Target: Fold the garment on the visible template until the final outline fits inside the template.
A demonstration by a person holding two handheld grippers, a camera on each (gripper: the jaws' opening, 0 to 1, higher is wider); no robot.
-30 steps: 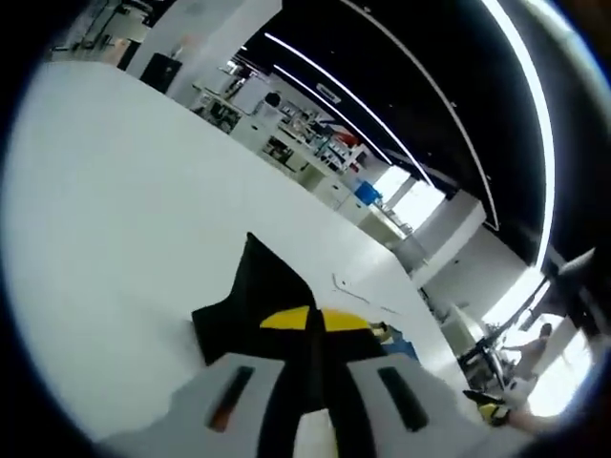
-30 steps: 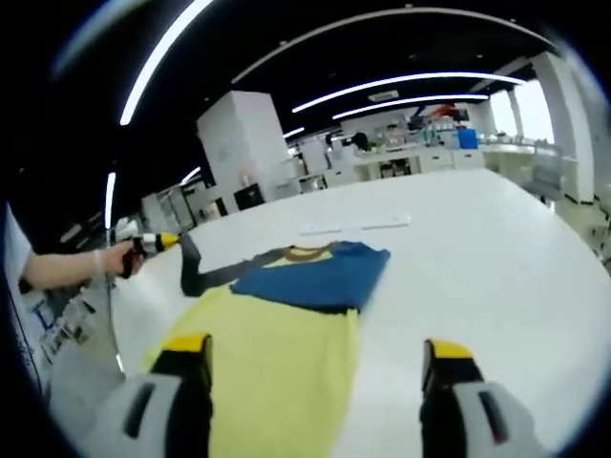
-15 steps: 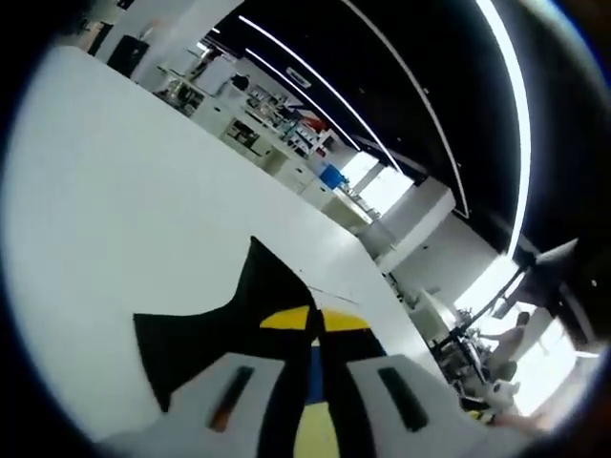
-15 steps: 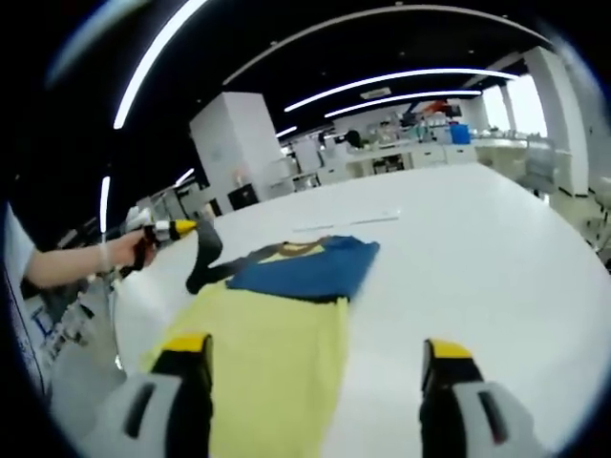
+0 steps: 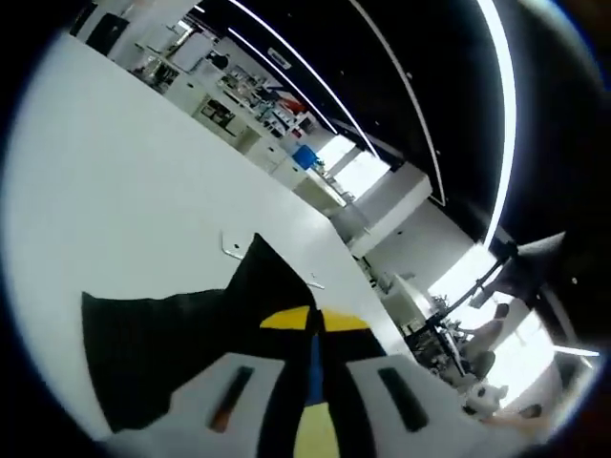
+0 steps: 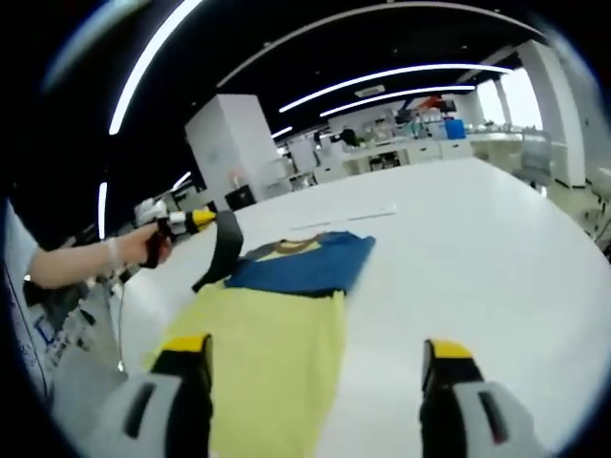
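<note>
Black cloth, the garment's sleeve (image 6: 222, 250), hung pinched in your left gripper (image 6: 198, 220), which was clenched on it and lifted above the white table (image 6: 458, 248). In the left gripper view that sleeve (image 5: 181, 324) draped from the closed yellow-tipped jaws of the left gripper (image 5: 313, 321). The garment (image 6: 282, 329) lay flat on the table, its long axis running away from your right gripper (image 6: 315, 358): yellow body near, blue panel (image 6: 304, 265) and collar at the far end. Your right gripper hovered released, jaws wide apart and holding nothing, just short of the yellow hem. The raised sleeve sat off the garment's left side, so folding it probably meant carrying it rightward across the blue panel; your left hand (image 6: 153, 246) was the nearer one. I couldn't make out the template's outline for certain.
</note>
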